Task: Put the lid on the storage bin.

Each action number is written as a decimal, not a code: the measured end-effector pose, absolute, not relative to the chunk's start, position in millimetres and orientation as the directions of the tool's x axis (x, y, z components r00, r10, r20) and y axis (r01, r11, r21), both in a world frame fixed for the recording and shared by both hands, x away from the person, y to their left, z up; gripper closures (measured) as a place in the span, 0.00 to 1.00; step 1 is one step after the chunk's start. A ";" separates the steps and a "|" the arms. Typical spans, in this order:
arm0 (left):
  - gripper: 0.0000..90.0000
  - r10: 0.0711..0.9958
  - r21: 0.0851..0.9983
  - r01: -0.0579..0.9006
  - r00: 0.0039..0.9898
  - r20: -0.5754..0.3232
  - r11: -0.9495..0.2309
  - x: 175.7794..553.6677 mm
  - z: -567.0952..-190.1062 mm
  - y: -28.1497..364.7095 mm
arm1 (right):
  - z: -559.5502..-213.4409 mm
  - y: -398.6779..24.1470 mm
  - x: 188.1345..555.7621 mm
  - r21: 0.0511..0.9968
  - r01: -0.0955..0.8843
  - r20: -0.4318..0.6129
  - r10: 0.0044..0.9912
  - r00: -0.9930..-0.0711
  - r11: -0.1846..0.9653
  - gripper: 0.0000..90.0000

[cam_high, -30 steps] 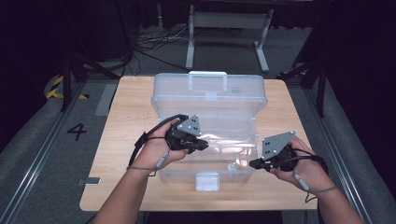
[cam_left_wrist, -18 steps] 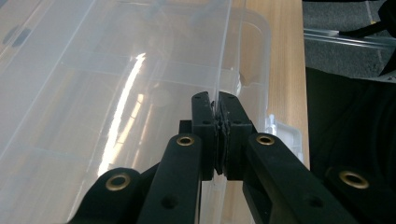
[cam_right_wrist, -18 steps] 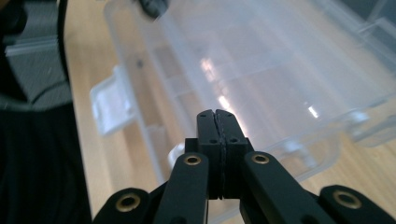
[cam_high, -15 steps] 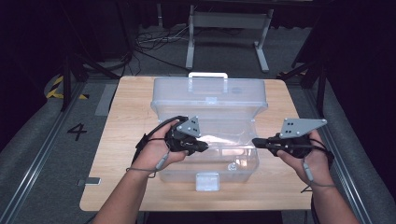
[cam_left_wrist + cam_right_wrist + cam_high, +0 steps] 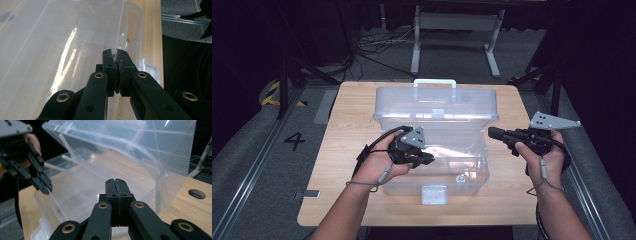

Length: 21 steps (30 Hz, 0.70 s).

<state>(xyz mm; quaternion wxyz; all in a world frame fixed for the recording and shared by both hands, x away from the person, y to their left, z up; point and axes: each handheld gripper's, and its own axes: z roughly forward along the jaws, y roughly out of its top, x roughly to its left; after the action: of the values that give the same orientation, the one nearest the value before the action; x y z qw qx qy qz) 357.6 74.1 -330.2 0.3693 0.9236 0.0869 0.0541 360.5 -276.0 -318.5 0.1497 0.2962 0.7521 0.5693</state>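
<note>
Dark room, wooden worktop (image 5: pixel 342 150): a clear box (image 5: pixel 437 150) sits mid-table, lid raised. Left hand-held gripper (image 5: pixel 117 62) pinches the box's front wall, jaws nearly closed. Right hand-held gripper (image 5: pixel 493 133) hovers beside the box, jaws closed, empty.

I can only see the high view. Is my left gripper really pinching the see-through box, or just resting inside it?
Observer: It is pinching. In the left gripper view, the left gripper has its jaws closed on a thin clear wall of the box.
Operator: And is my other one holding anything?
Observer: No. In the right gripper view, the right gripper has its jaws shut flat together with nothing between them. It points toward the raised lid.
Operator: Is there anything near the box that I can't spot?
Observer: Yes, the right gripper view shows a round hole in the wooden table, just beyond the lid's edge.
</note>
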 end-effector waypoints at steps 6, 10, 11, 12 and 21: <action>0.96 0.206 0.692 0.131 0.978 0.026 -0.710 356.0 -331.5 74.2 | -318.2 -276.3 363.0 0.954 0.267 0.122 0.636 -0.762 0.137 1.00; 0.94 0.211 0.694 0.134 0.977 0.027 -0.707 355.2 -330.8 75.4 | -317.9 -276.9 363.1 0.954 0.267 0.121 0.644 -0.756 0.134 1.00; 0.94 0.212 0.698 0.133 0.977 0.028 -0.703 355.0 -329.7 77.4 | -317.9 -276.8 363.1 0.955 0.266 0.120 0.644 -0.756 0.135 1.00; 0.94 0.216 0.706 0.140 0.976 0.019 -0.694 354.7 -328.6 79.7 | -317.8 -276.9 362.8 0.955 0.265 0.118 0.645 -0.755 0.135 1.00; 0.90 0.230 0.776 0.158 0.973 -0.017 -0.610 348.5 -316.9 95.8 | -318.5 -275.8 363.3 0.954 0.259 0.104 0.647 -0.756 0.150 1.00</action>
<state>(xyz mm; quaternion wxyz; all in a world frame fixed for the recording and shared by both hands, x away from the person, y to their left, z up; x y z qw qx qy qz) 348.5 95.8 -316.9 0.4279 0.8963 0.1082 0.0424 363.3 -275.8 -318.5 0.1684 0.3063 0.7392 0.5756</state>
